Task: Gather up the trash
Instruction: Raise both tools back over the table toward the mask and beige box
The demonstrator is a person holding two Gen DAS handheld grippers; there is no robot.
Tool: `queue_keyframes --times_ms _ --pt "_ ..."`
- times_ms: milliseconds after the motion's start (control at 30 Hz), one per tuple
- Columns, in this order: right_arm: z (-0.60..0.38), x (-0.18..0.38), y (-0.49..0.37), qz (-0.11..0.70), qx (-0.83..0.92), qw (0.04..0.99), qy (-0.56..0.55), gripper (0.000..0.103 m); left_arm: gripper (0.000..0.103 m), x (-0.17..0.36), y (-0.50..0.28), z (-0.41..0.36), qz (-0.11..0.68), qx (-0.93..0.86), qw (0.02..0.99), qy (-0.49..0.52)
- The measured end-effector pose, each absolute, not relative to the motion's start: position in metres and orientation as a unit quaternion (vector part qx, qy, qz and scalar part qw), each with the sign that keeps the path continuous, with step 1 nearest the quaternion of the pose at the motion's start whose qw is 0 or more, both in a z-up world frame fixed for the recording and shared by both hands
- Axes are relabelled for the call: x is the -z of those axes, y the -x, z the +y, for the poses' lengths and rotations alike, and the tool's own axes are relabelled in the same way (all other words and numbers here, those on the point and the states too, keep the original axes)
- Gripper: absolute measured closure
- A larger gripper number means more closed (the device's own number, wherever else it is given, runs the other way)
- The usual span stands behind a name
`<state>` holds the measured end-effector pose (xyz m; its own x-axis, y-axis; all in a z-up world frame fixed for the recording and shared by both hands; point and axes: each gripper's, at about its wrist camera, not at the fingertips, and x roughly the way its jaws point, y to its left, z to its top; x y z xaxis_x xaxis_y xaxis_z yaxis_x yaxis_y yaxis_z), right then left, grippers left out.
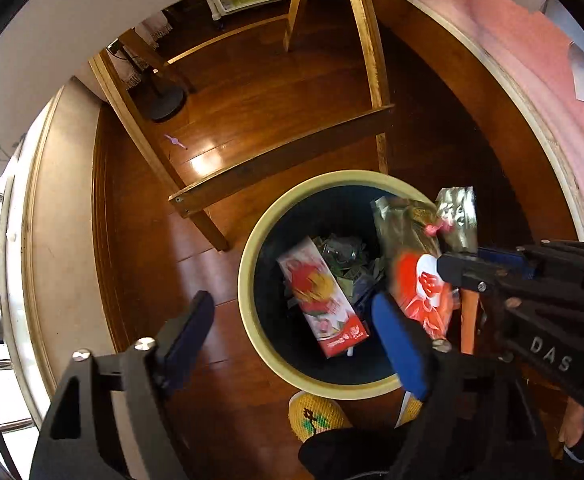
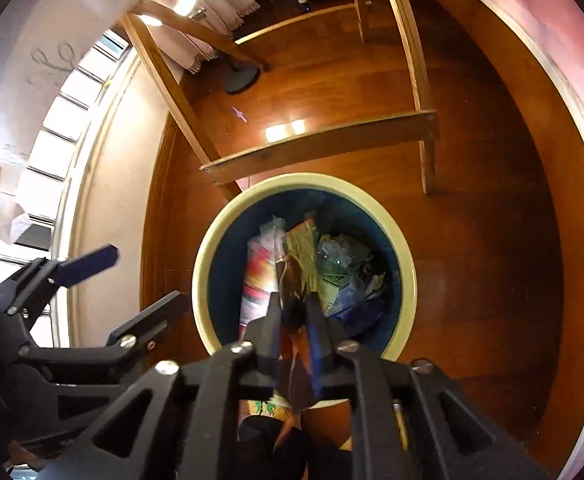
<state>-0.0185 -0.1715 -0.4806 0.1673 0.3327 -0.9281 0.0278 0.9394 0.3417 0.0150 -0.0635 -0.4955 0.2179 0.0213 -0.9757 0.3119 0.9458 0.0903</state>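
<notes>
Lower centre of right wrist view: right gripper (image 2: pixel 293 312) clamped on snack wrapper (image 2: pixel 299 256) over trash bin (image 2: pixel 405 256) (carton (image 1: pixel 321 300) already inside). Left gripper (image 1: pixel 292 320) spread wide, holds nothing, lower centre of left wrist view.

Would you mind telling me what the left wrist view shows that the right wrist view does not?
Only the left wrist view shows the printed red-and-white face of the foil snack wrapper and the yellow knitted slipper. Only the right wrist view shows the right hand-held gripper shut edge-on on that wrapper. Both show the cream-rimmed round trash bin holding a red-and-white carton, and the open left hand-held gripper.
</notes>
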Motion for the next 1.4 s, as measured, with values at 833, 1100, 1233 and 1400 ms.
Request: queue_keyframes --times_ms 833,1100,1233,1400 --pt "-0.159 0.26 0.035 0.598 -0.105 0.787 -0.112 0.06 0.009 0.238 0.014 -0.01 0.58 0.052 0.81 -0.06" --pt "-0.17 0.122 0.037 0.542 -0.151 0.823 -0.076 0.059 0.009 0.082 0.015 0.001 0.504 0.017 0.863 -0.015" --pt "-0.171 0.068 0.032 0.489 -0.163 0.856 -0.048 0.057 0.009 0.025 0.011 0.008 0.46 -0.005 0.888 -0.006" --pt "-0.167 0.03 0.009 0.453 -0.177 0.873 -0.035 0.053 0.009 -0.018 -0.002 0.016 0.422 -0.025 0.906 0.003"
